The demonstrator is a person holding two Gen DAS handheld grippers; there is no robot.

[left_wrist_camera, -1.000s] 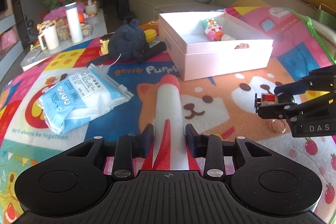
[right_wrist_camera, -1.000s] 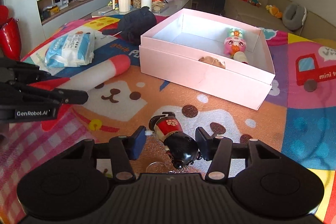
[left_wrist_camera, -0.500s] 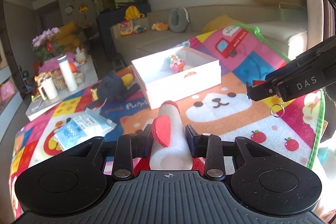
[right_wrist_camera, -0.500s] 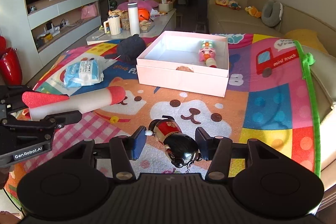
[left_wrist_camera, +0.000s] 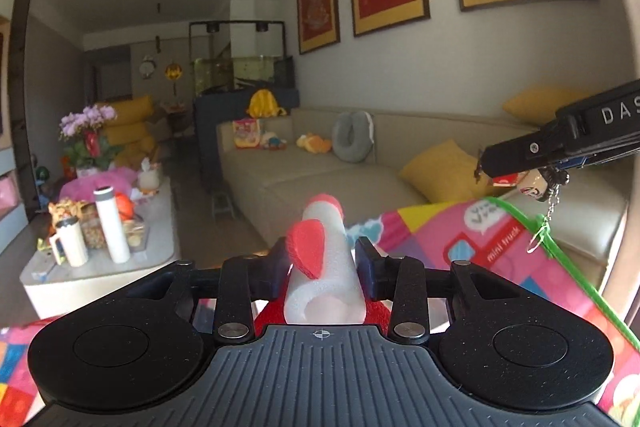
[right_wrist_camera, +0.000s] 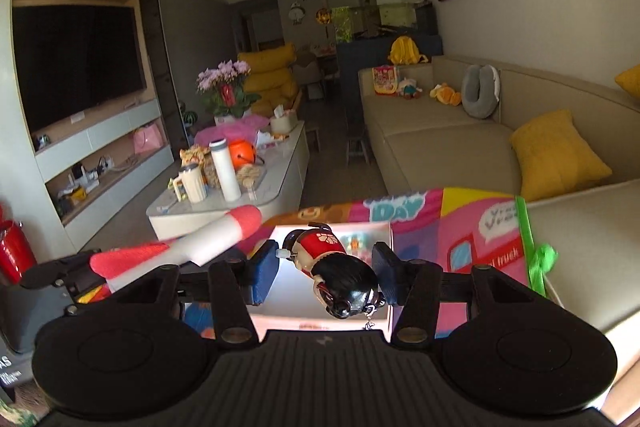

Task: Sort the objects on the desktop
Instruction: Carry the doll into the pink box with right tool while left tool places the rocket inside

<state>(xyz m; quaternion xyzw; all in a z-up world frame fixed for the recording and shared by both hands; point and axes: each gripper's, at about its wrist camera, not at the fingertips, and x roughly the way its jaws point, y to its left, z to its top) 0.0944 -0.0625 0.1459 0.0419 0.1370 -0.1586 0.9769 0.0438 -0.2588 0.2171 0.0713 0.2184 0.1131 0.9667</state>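
The left gripper [left_wrist_camera: 322,263] holds the foam rocket [left_wrist_camera: 324,267], long axis running straight forward out of the jaws. Those jaws have just been opening, with the rocket between them; both pads still appear to touch its sides. The right gripper [right_wrist_camera: 324,269] has its jaws clamped on the doll keychain [right_wrist_camera: 334,275], head toward the camera. The box [right_wrist_camera: 332,311] lies directly below and ahead of the right jaws, so the right hand looks nearer to it; from the left jaws it is hidden. A second ago both grippers were low over the mat [left_wrist_camera: 500,251]; now both are raised and the box sits closer under the right jaws.
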